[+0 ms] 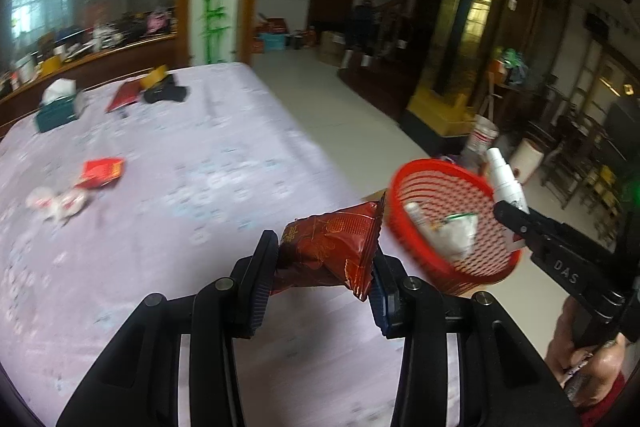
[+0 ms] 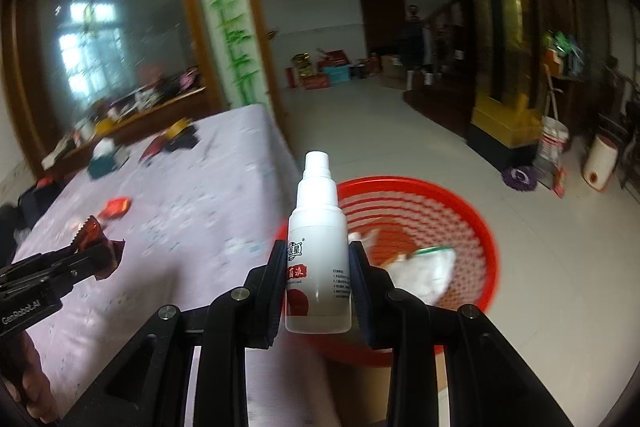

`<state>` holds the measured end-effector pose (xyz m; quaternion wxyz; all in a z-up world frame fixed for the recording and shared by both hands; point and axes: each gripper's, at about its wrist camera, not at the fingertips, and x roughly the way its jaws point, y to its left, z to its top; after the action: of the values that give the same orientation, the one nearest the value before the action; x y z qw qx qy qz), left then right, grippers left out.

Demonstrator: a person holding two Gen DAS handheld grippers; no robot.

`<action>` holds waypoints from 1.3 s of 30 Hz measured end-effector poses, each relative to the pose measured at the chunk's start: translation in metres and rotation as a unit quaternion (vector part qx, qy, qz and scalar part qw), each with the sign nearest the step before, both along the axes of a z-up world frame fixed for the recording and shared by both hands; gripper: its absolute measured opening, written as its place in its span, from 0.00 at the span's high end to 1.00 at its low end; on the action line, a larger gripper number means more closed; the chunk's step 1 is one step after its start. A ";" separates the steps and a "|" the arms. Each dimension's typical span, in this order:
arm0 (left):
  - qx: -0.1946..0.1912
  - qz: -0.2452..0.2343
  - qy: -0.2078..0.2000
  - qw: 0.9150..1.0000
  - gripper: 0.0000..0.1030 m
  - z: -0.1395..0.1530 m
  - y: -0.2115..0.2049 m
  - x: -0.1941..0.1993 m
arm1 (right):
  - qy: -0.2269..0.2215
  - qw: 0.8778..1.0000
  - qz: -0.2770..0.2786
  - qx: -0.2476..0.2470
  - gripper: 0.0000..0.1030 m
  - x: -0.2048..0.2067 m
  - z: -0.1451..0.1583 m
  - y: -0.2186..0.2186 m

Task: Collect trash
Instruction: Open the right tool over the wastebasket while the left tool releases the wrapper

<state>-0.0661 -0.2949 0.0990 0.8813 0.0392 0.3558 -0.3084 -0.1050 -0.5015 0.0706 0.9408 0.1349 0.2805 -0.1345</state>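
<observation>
Both hands are carrying trash toward the red basket [image 2: 472, 211], which sits off the right edge of the desk [image 1: 168, 187] with crumpled white paper [image 2: 424, 271] already lying in it. The left gripper [image 1: 324, 267] has its jaws pinching a dark red snack wrapper [image 1: 332, 247], held up clear of the desk's pale patterned cloth and just left of the basket's near rim. The right gripper [image 2: 318, 287] has its jaws pressed on the lower body of a small white spray bottle [image 2: 318, 239], which stands upright between them, in front of the basket's left rim rather than over its middle. The step in hand looks like the carry, with the drop still to come. The next move calls for bringing each piece over the basket's open mouth before the jaws spread, taking care that the two grippers do not crowd each other at the rim. More trash is left on the left part of the desk: a red packet [image 1: 102, 171] and some crumpled wrappers [image 1: 56, 205] beside it.
</observation>
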 end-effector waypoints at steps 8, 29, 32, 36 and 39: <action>-0.012 -0.066 0.022 0.997 0.61 0.005 -0.075 0.006 | -0.012 0.998 -0.026 0.057 0.68 -0.010 -0.002 -0.060; -0.025 -0.084 0.050 0.995 0.33 -0.015 -0.147 0.020 | 0.001 0.996 -0.033 0.084 0.61 -0.003 -0.023 -0.104; -0.027 -0.075 0.037 0.996 0.33 -0.009 -0.133 0.016 | -0.006 0.996 -0.040 0.079 0.61 -0.008 -0.020 -0.104; -0.025 -0.055 0.016 0.998 0.33 -0.002 -0.109 0.011 | -0.014 0.997 -0.031 0.073 0.61 -0.014 -0.011 -0.092; -0.019 -0.042 0.008 0.999 0.33 0.001 -0.088 0.006 | -0.016 0.997 -0.010 0.073 0.61 -0.013 -0.006 -0.074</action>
<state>-0.0606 -0.3832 0.0999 0.8653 0.0354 0.3548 -0.3523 -0.1181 -0.5753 0.0644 0.9312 0.2084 0.2734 -0.1211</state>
